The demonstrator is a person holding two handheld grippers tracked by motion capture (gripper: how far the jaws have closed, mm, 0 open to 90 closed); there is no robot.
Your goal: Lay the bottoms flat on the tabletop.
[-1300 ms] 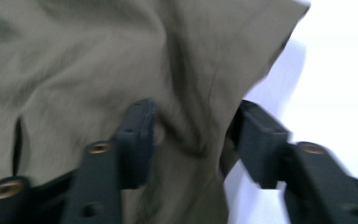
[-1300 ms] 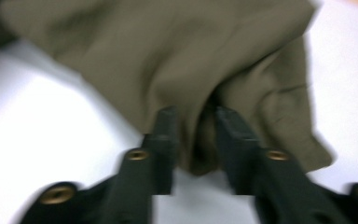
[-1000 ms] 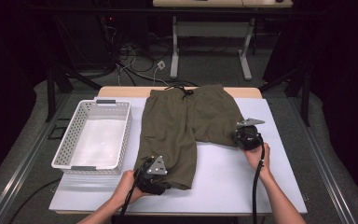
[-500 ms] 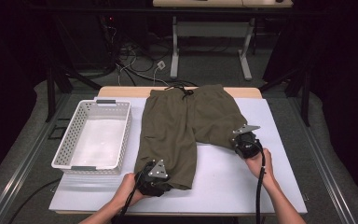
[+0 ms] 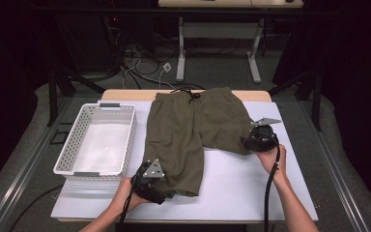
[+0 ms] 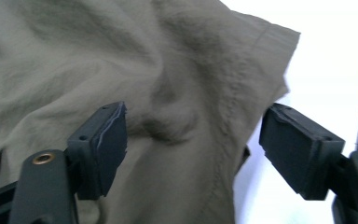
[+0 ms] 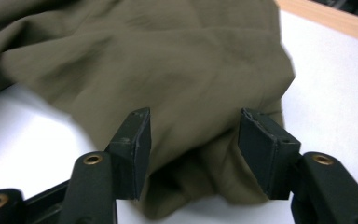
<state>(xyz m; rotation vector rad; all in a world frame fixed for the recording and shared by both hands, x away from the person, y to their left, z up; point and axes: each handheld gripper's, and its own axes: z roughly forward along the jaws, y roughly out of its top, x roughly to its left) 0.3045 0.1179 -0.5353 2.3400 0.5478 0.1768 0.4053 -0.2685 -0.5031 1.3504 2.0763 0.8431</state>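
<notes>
1. The olive-green shorts point(image 5: 193, 133) lie spread on the white table top point(image 5: 251, 188), waistband and drawstring at the far edge, both legs pointing toward the person. To my eye the laying-out is done — the garment is flat with only soft creases — and any folding, or a move into the white basket point(image 5: 96, 145) just to its left, is not yet begun.

2. The left gripper point(image 5: 157, 186) sits at the hem of the longer leg, at the near corner of the shorts. Its jaws have just been opening and now stand wide. In the left gripper view the hem fabric point(image 6: 182, 140) runs between them, bunched into a small ridge, but neither pad presses on it.

3. The right gripper point(image 5: 251, 142) is at the outer hem of the other leg, on the right side of the table. Its jaws have also just been opening and stand about half apart. In the right gripper view the cloth point(image 7: 191, 84) of the leg's edge lies in the gap — loose, with clear space to each pad.

4. So both tools look to have let go of the hems and hold nothing, with the shorts resting on the table under their own weight.

5. Judging by this, a spreading step is finished. What is left depends on the next grasp. Both hem corners are right between the jaws should they need taking up anew.
</notes>
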